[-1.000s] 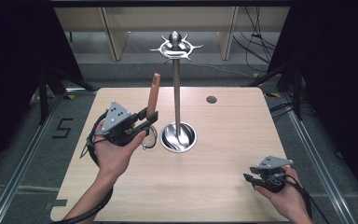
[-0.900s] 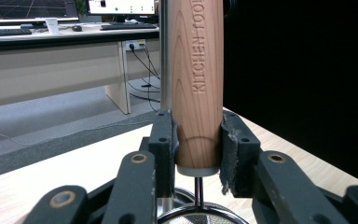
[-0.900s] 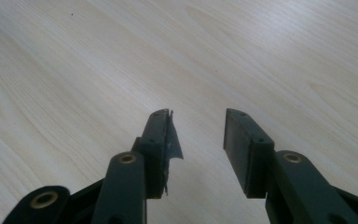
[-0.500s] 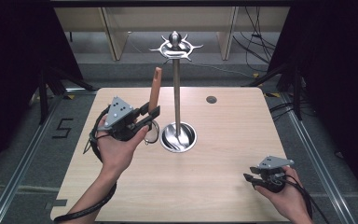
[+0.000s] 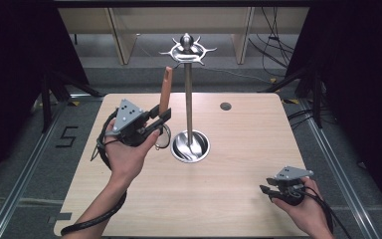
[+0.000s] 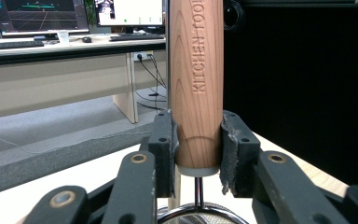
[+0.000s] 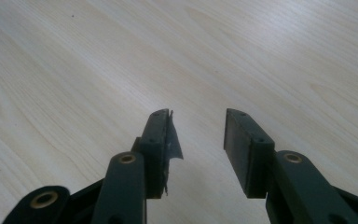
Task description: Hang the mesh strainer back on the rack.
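I see the left gripper (image 5: 161,115) clamped on a wooden-handled utensil (image 5: 165,89), jaws pressing the handle (image 6: 196,84) from both sides, handle upright above the counter's (image 5: 238,199) left half. "KITCHEN TOOL" reads on the wood. Its metal head hangs below the jaws, mostly hidden; I can't tell what kind.

Just right of it stands a steel hanger stand (image 5: 188,94), round base (image 5: 191,147) on the counter, hooked crown (image 5: 187,50) on top. Pole sits close beside the handle.

Right gripper (image 5: 267,191) rests near the front right corner, jaws apart, nothing between, bare wood under them (image 7: 198,140).

Small dark disc (image 5: 225,106) far side. Light wood counter, dark curtains at the sides, desks with monitors (image 6: 42,14) behind.
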